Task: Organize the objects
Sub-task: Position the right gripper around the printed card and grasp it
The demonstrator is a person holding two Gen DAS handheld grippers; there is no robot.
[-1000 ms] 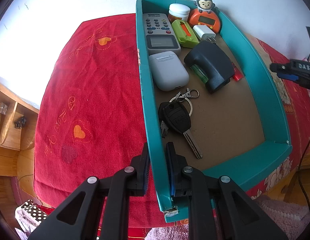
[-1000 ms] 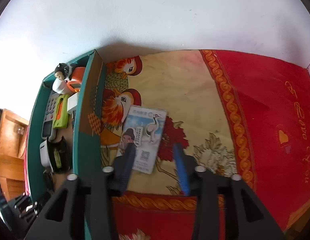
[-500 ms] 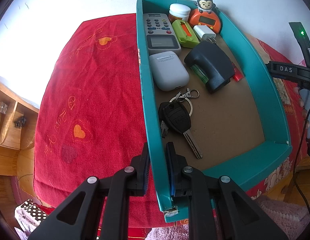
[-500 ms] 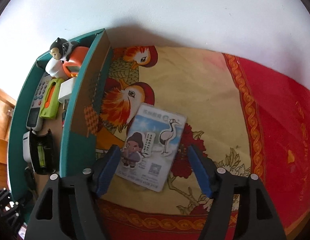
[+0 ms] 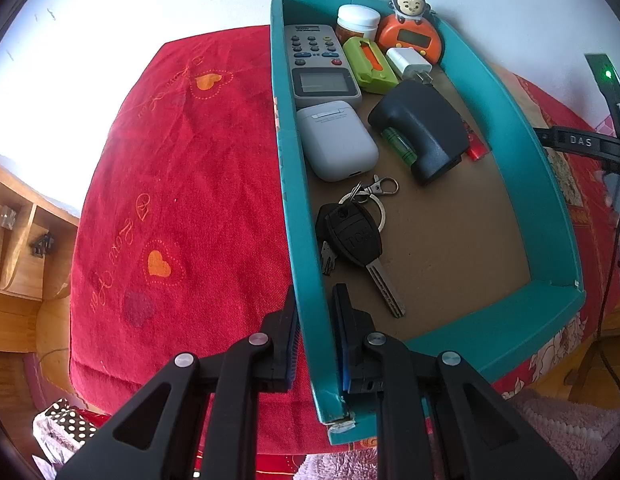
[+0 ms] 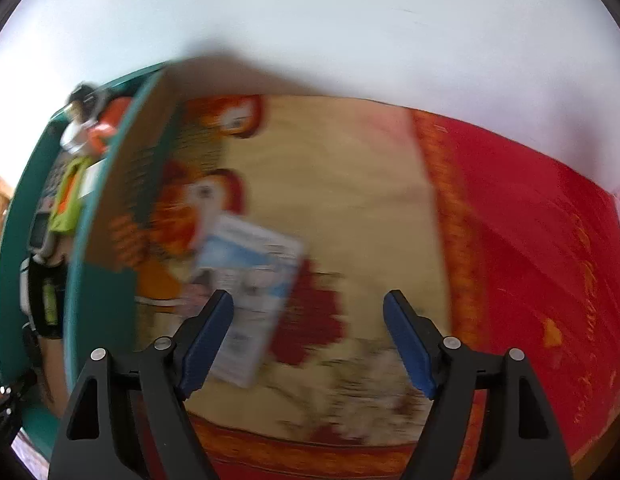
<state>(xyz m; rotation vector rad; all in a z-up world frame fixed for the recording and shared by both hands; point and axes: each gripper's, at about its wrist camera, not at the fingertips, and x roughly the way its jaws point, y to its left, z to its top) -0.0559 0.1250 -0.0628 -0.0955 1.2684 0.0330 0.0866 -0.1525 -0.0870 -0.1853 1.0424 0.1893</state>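
Observation:
My left gripper is shut on the near left wall of a teal box. The box holds a remote, a grey case, a black holder, keys, a green case, a white plug, a jar and an orange monkey timer. My right gripper is open above the cloth. A blue-and-white card lies flat by its left finger. The right wrist view is blurred. The box stands at its left.
The box stands on a table under a red cloth with hearts and a yellow rooster-print panel. A white wall is behind. Wooden furniture stands at the left. A black stand with a cable is right of the box.
My right gripper has opened wider and is moving, so its view blurs; the card has slid toward its left finger. My left gripper and the box have not moved.

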